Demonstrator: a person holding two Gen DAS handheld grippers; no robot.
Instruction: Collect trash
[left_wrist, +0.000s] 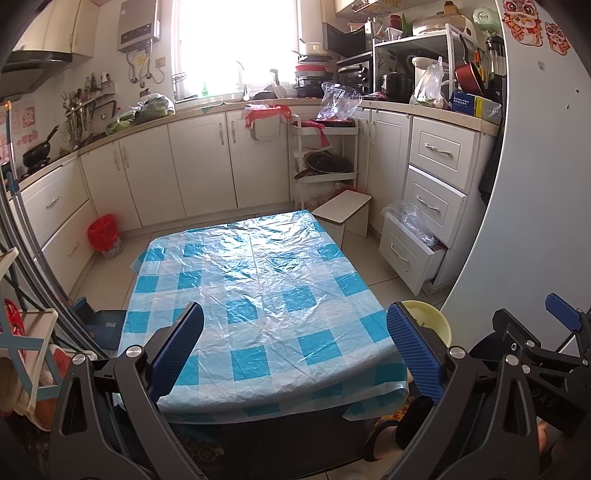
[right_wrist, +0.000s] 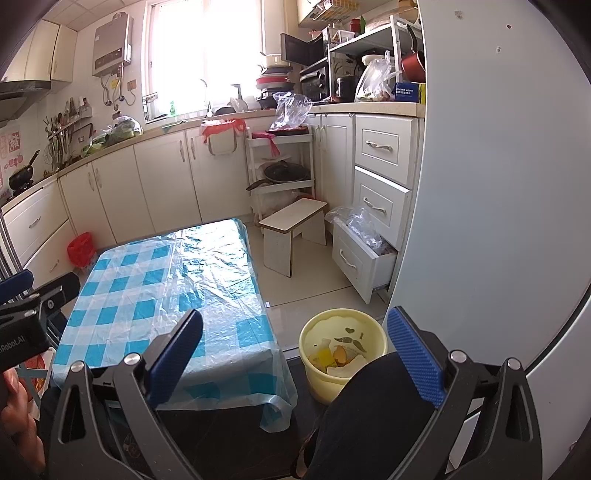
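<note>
A low table (left_wrist: 258, 280) under a blue-and-white checked plastic cloth fills the left wrist view; I see no trash on its top. My left gripper (left_wrist: 299, 350) hovers open over the table's near edge with nothing between its blue pads. A yellow bucket (right_wrist: 343, 350) stands on the floor right of the table, with peels and paper scraps inside. My right gripper (right_wrist: 295, 356) is open and holds nothing, above the gap between the table (right_wrist: 166, 280) and the bucket. The bucket's rim (left_wrist: 432, 321) shows behind the left gripper's right finger.
A person's dark-clothed knee (right_wrist: 373, 413) is in front of the bucket. A white fridge door (right_wrist: 498, 184) walls off the right. Beyond the table stand a small white stool (right_wrist: 295, 229), an open bottom drawer (right_wrist: 362, 258) and a red-lined bin (left_wrist: 105, 236).
</note>
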